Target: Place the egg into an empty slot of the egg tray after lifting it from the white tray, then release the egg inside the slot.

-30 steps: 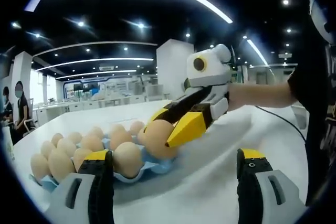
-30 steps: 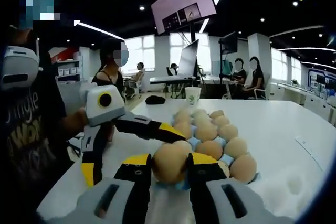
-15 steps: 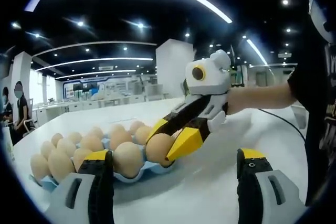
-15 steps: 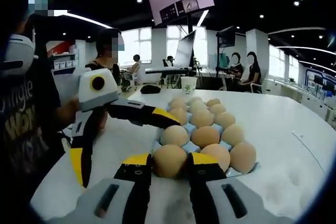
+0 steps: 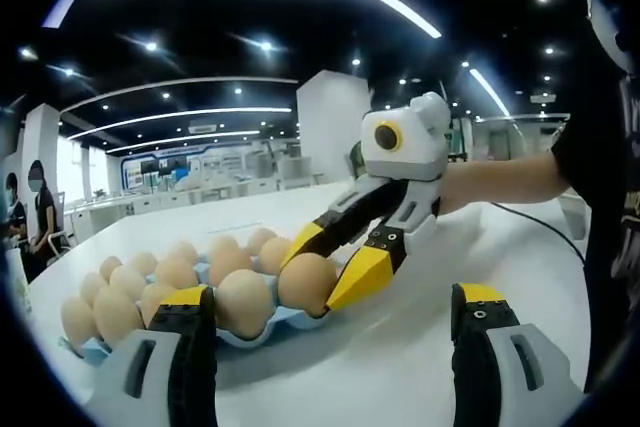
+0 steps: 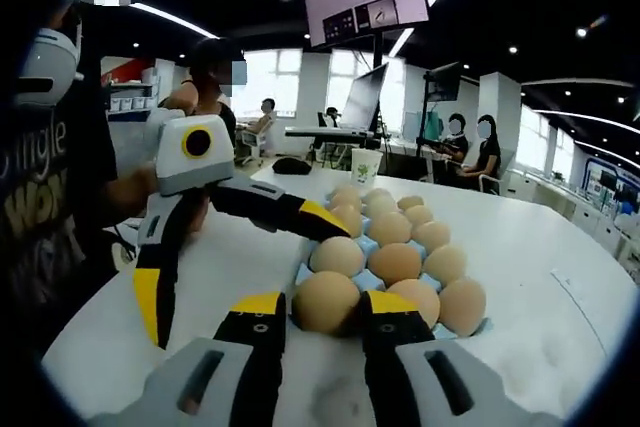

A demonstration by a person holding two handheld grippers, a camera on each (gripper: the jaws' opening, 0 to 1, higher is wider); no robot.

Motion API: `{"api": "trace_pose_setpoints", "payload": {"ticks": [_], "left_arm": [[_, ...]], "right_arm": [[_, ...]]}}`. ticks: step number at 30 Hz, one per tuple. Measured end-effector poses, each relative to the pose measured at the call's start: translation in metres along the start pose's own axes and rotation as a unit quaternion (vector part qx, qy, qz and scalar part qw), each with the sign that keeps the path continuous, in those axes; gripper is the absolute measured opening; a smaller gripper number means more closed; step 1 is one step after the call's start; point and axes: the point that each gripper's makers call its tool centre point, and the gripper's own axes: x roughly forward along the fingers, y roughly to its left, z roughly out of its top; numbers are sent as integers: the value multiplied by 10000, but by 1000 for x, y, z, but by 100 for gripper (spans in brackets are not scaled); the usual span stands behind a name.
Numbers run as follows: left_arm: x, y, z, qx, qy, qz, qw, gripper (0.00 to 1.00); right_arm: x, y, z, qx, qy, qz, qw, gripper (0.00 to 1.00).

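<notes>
A blue egg tray (image 5: pixel 290 319) lies on the white table (image 5: pixel 400 367), holding several brown eggs. My right gripper (image 5: pixel 322 269) comes in from the right, and its yellow tips are shut on the egg (image 5: pixel 300 285). That egg rests in the tray's near corner slot. In the right gripper view the egg (image 6: pixel 325 305) sits between the right gripper (image 6: pixel 325 297) jaws, low in the blue tray (image 6: pixel 303 273). My left gripper (image 5: pixel 330 297) stands wide open and holds nothing, just in front of the tray. The right gripper view shows the left gripper (image 6: pixel 243 277) beside the tray's left edge.
A paper cup (image 6: pixel 366 167) and a dark object (image 6: pixel 290 164) stand at the table's far end. People sit at desks behind. A person's arm (image 5: pixel 500 182) holds the right gripper. Bare table (image 6: pixel 560 277) spreads to the right of the tray.
The right gripper has lowered the egg from just above the tray's corner into the corner slot and still grips it. The left gripper has stayed open and still.
</notes>
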Motion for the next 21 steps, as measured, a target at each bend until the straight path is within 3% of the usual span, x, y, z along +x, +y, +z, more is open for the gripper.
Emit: {"api": "trace_pose_setpoints", "payload": {"ticks": [12, 17, 21], "left_arm": [[0, 1, 1, -62, -59, 77, 9999, 100], [1, 0, -1, -28, 119, 79, 9999, 100], [-1, 1, 3, -338, 10, 52, 9994, 100]], "right_arm": [[-23, 4, -1, 165, -172, -105, 9997, 40], [-41, 8, 1, 248, -218, -189, 9993, 46], [-53, 18, 2, 394, -306, -91, 9987, 51]]}}
